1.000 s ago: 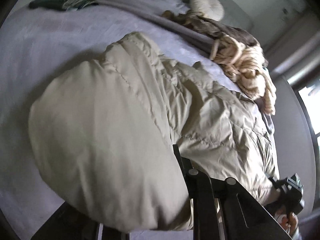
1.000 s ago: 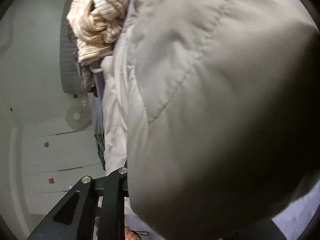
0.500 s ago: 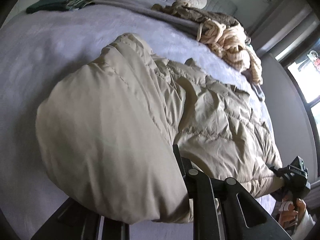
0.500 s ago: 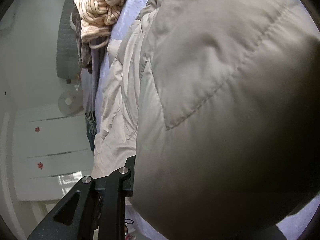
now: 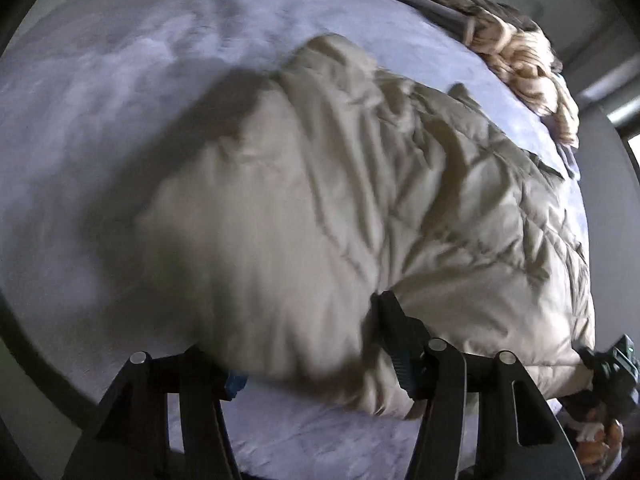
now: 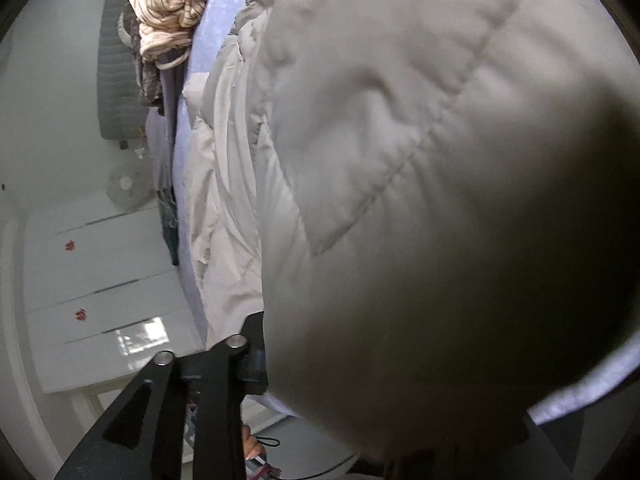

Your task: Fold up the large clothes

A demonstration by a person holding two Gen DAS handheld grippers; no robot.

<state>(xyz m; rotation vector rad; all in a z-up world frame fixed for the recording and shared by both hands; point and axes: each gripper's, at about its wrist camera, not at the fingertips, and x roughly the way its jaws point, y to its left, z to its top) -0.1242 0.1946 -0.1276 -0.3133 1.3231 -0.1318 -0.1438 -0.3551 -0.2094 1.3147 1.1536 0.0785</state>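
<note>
While the beige puffer jacket [image 5: 360, 208] lies on the lilac bed [image 5: 100, 92], both grippers' jaws have just been opening, jacket fabric between them

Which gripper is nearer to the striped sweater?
Right, probably. Right gripper is at the jacket corner nearest the sweater; left gripper at the opposite corner. Both jaws have just been opening, jacket between them.

No text, label, brand or number I can read in either wrist view, only two small red marks on the white cabinet doors [image 6: 100, 272], too small and blurred for me to make out as any sign
</note>
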